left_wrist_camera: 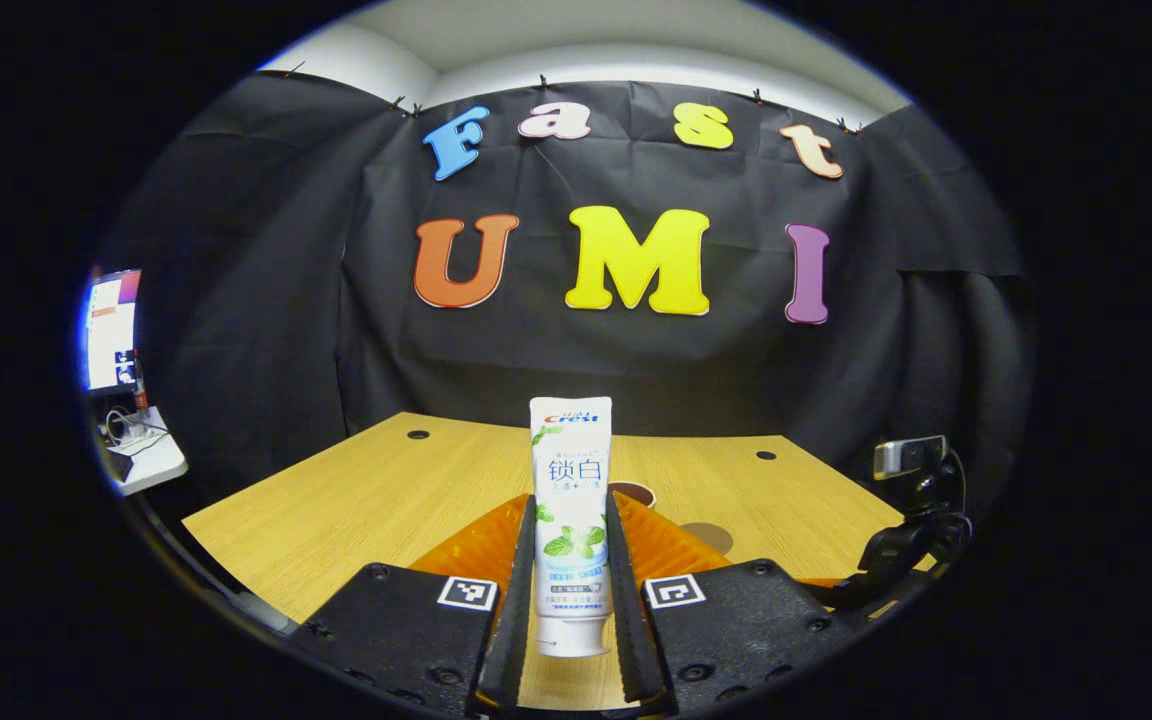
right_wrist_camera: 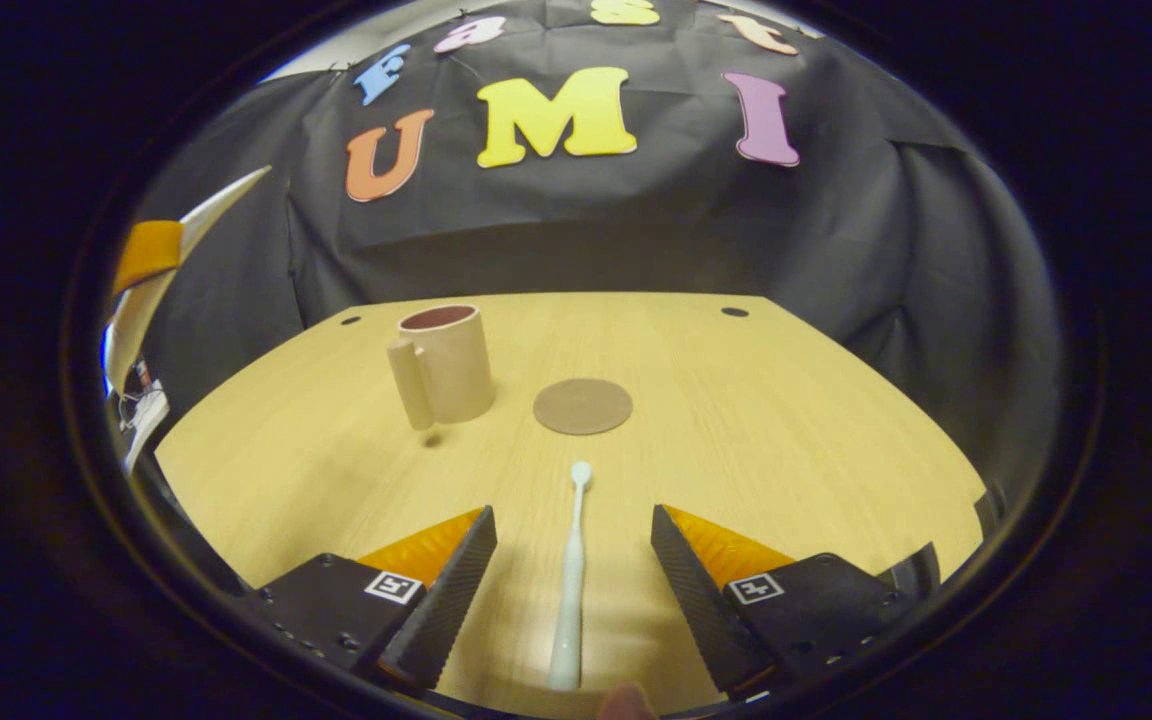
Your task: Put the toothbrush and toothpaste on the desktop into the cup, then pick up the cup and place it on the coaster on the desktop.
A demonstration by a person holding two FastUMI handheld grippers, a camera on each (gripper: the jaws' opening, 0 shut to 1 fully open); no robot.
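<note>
In the right gripper view the wooden desktop is seen with broad bare surface on its right side and toward its far edge, where two small round holes are set near the corners; the black cloth wall is hung close behind that edge. In the left gripper view a small camera on a stand is seen at the desk's right edge, and a monitor stands off to the left beyond the desk. The left gripper is held level above the desk, its fingers pressed against both sides of the toothpaste, which is held upright with its cap down. The right gripper is held low and spread wide; the toothbrush lies flat on the desk between its fingers, touched by neither, head pointing away. The cup stands upright at the far left, its handle toward the camera; its inside cannot be made out; the coaster lies bare just to its right.
</note>
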